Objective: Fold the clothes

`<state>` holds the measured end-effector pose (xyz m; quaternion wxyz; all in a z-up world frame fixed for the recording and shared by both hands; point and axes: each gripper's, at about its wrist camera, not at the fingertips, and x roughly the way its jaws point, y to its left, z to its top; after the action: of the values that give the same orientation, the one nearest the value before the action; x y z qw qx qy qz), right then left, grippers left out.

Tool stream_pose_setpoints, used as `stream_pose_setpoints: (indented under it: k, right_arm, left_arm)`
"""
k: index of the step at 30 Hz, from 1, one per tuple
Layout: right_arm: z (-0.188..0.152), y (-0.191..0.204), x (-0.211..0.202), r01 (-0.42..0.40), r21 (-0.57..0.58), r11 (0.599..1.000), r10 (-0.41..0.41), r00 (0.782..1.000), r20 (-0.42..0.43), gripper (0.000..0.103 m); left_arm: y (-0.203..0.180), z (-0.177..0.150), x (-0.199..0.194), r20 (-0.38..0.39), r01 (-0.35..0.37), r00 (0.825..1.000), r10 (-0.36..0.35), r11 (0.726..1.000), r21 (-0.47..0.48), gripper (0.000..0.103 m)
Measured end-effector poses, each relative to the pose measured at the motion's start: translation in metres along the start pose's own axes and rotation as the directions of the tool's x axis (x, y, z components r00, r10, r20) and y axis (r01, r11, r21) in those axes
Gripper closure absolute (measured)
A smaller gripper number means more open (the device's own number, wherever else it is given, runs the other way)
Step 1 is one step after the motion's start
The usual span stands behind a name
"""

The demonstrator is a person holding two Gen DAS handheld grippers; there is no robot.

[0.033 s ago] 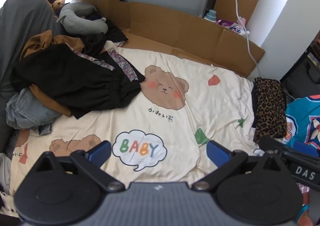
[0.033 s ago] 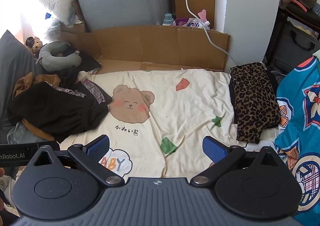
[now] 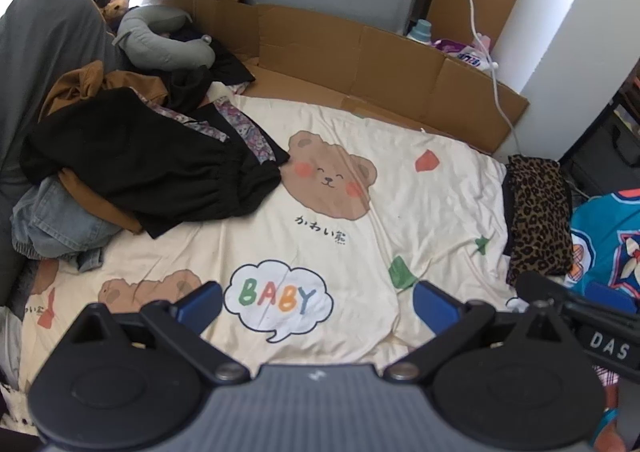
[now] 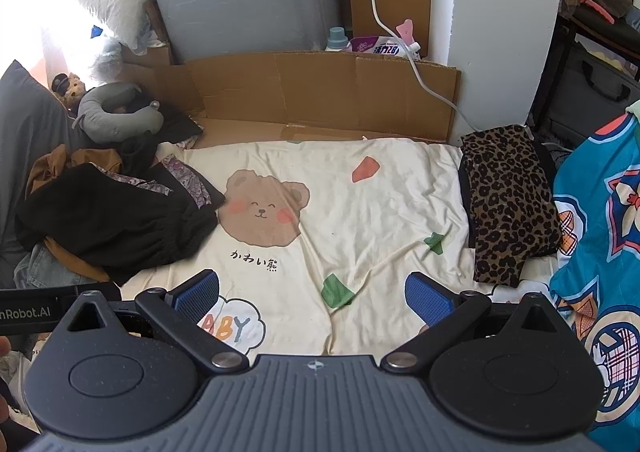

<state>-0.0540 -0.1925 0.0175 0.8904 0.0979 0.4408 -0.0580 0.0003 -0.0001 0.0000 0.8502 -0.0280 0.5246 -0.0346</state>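
Both grippers, left gripper (image 3: 316, 306) and right gripper (image 4: 312, 294), spread wide, empty; rumpled black garment (image 3: 160, 168) heaped beside folded leopard-print cloth (image 4: 508, 208)

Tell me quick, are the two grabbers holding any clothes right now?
Left gripper: open, holding nothing, above the bear sheet.
Right gripper: open, holding nothing.

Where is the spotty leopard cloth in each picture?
Left wrist view: the leopard cloth lies at the right edge of the cream sheet, beside the blue blanket.
Right wrist view: the cloth is right of centre, larger.
Shared landmark: the bear face printed on the sheet.
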Motion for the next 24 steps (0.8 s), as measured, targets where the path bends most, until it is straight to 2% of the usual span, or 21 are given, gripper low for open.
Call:
stream_pose_setpoints:
  k: [5, 12, 24]
  right_arm:
    - [-0.001, 0.003, -0.001, -0.001, -0.003, 1.000, 0.001, 1.000, 0.003, 0.001]
    - [0.000, 0.000, 0.001, -0.026, 0.011, 1.000, 0.026, 1.000, -0.008, 0.001]
    - [0.002, 0.001, -0.001, -0.015, 0.005, 1.000, 0.015, 1.000, 0.001, 0.001]
  left_arm:
    - [-0.011, 0.000, 0.002, 0.017, -0.047, 0.999, 0.047, 0.998, 0.036, 0.001]
    - [-0.004, 0.002, 0.002, 0.013, -0.011, 1.000, 0.010, 1.000, 0.023, 0.001]
    - [-0.005, 0.003, 0.002, 0.013, -0.007, 1.000, 0.007, 1.000, 0.023, 0.001]
